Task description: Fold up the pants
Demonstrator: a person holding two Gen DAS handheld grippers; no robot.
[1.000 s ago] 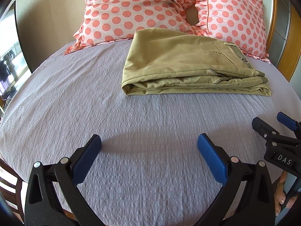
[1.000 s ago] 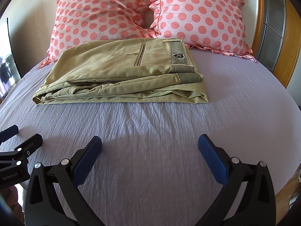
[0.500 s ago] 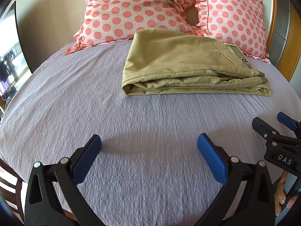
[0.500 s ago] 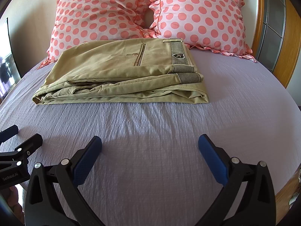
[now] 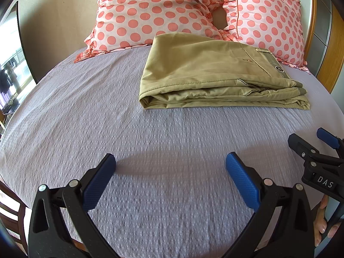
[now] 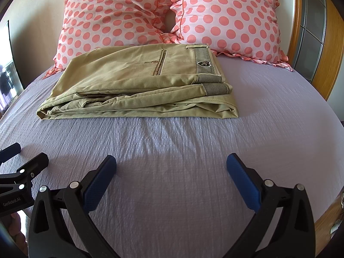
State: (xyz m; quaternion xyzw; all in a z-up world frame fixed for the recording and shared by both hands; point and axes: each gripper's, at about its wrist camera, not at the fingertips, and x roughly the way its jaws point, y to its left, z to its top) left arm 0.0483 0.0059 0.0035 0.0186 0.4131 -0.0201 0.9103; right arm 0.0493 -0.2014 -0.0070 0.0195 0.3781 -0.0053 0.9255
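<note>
The khaki pants point(image 5: 215, 79) lie folded in a flat stack on the lilac bed sheet, just in front of the pillows; they also show in the right wrist view point(image 6: 139, 86), waistband at the right. My left gripper point(image 5: 171, 163) is open and empty, low over the sheet, well short of the pants. My right gripper point(image 6: 171, 163) is open and empty, also low over the sheet near the bed's front. Each gripper shows at the other view's edge: the right gripper point(image 5: 316, 148) and the left gripper point(image 6: 19, 159).
Two pink polka-dot pillows point(image 6: 167, 15) lean at the head of the bed behind the pants. A wooden bed frame point(image 6: 331, 49) runs along the right. The lilac sheet point(image 5: 107, 116) spreads between grippers and pants. A window point(image 5: 10, 75) is at the left.
</note>
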